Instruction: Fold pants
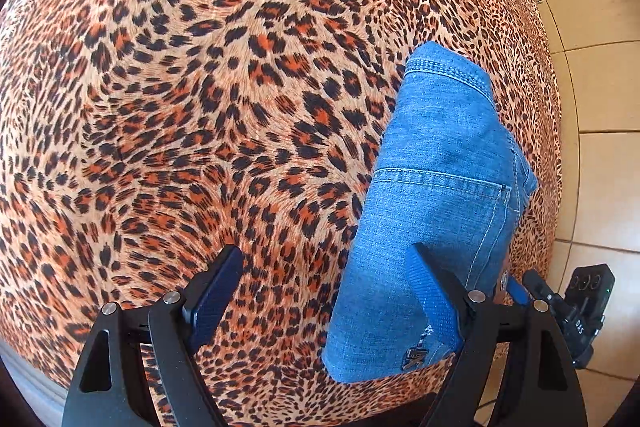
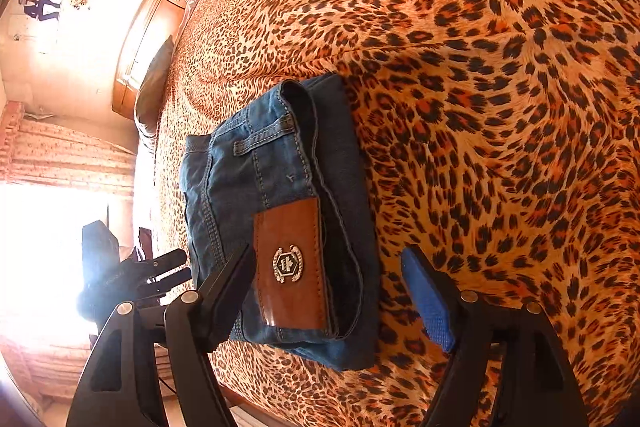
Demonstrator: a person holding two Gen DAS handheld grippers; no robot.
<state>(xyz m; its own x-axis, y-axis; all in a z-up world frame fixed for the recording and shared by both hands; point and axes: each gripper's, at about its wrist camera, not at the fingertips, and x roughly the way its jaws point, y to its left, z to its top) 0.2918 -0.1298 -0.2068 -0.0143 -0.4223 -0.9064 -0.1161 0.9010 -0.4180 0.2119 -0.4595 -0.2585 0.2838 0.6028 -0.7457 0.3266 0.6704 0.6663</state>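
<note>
The leopard-print bedspread fills nearly everything, and on it, near the bed's near edge, lie the pants — blue jeans already folded into one compact, layered rectangle. Seen from the right wrist, the stack shows its waistband end, with a belt loop and a brown leather patch facing up. By the look of it the folding is done or nearly so, and the step in hand is the finishing: letting go and leaving the bundle tidy.

To do that well, I would judge that both tools should lift away straight, without dragging a finger across the top layer, since the loose waistband edge could catch and flip open. If the stack needs squaring, a light press on the flat denim would suit better than a pinch at a corner.

The left gripper hangs above the bundle's left edge, jaws wide apart, gripping nothing — its right finger overlaps the denim in view, though contact cannot be told. The right gripper likewise stands spread, straddling the patch end, empty.

Counted, largest first: one bedspread, one pair of jeans, two grippers, one leather patch, one belt loop visible.
</note>
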